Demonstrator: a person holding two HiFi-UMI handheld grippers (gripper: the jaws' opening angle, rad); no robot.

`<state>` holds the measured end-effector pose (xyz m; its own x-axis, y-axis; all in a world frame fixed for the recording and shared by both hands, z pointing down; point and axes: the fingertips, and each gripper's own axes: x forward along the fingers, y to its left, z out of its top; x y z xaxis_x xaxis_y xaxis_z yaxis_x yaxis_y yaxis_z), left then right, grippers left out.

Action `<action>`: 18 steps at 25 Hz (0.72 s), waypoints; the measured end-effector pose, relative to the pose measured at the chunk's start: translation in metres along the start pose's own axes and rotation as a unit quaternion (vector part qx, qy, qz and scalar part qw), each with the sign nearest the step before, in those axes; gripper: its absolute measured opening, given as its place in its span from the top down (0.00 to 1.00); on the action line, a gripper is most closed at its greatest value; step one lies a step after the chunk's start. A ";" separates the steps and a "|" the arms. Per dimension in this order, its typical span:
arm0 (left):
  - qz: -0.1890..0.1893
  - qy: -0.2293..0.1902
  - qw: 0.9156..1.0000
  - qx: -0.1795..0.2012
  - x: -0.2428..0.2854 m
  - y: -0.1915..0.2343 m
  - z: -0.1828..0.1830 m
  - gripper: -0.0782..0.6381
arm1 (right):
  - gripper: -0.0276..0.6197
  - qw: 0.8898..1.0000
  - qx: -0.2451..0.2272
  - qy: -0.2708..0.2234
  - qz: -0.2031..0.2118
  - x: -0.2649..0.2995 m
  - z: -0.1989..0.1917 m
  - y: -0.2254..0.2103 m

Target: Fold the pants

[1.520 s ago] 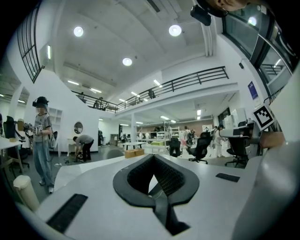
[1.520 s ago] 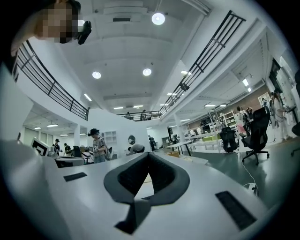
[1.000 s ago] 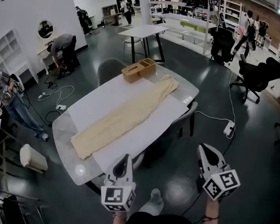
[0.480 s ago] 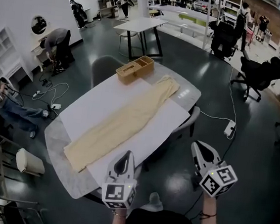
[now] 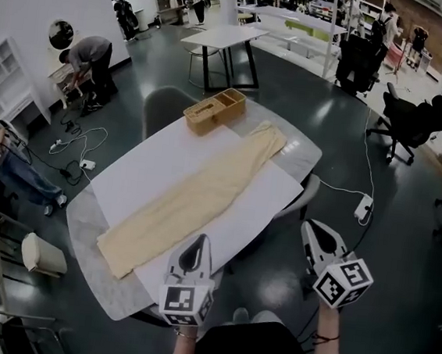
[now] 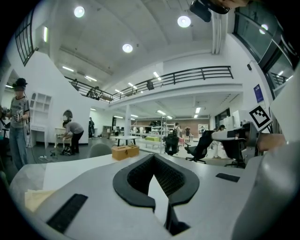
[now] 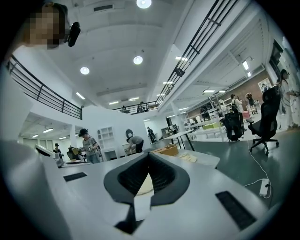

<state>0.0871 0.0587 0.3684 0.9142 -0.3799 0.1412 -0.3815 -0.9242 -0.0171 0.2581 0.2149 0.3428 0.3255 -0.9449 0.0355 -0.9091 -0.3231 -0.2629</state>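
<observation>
The oval grey stone-look table (image 5: 91, 221) fills the middle of my head view, and a white rectangular sheet (image 5: 163, 162) covers most of its top. On that sheet the long beige fabric pants (image 5: 195, 197) lie flat and stretched out, running from about 7 o'clock to 1 o'clock, the far end reaching past the sheet onto bare table. A light wooden box (image 5: 214, 110) stands at the table's 12 o'clock end, just beside the pants. My left tongs (image 5: 198, 247) hover at the table's 6 o'clock edge, jaws together with nothing between them. My right tongs (image 5: 312, 230) hang over the dark floor at 4 o'clock, off the table, likewise closed and empty.
</observation>
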 end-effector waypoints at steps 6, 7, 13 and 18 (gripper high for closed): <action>0.009 0.006 1.000 -0.018 0.016 0.012 -0.001 0.87 | 0.94 1.000 -0.002 0.001 0.008 0.016 0.001 -0.011; 0.008 0.008 1.000 -0.017 0.018 0.012 -0.002 0.87 | 0.94 1.000 -0.001 0.001 0.009 0.019 0.002 -0.013; 0.021 0.023 0.999 -0.035 0.042 0.019 -0.011 0.87 | 0.94 1.000 0.003 0.015 0.027 0.058 -0.002 -0.026; 0.037 0.037 0.997 -0.053 0.082 0.027 -0.018 0.87 | 0.94 0.998 0.006 0.030 0.050 0.111 -0.001 -0.048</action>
<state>0.1490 0.0036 0.3970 0.8715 -0.4398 0.2168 -0.4639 -0.8828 0.0739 0.3374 0.1257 0.3603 0.2161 -0.9741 0.0662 -0.9329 -0.2260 -0.2805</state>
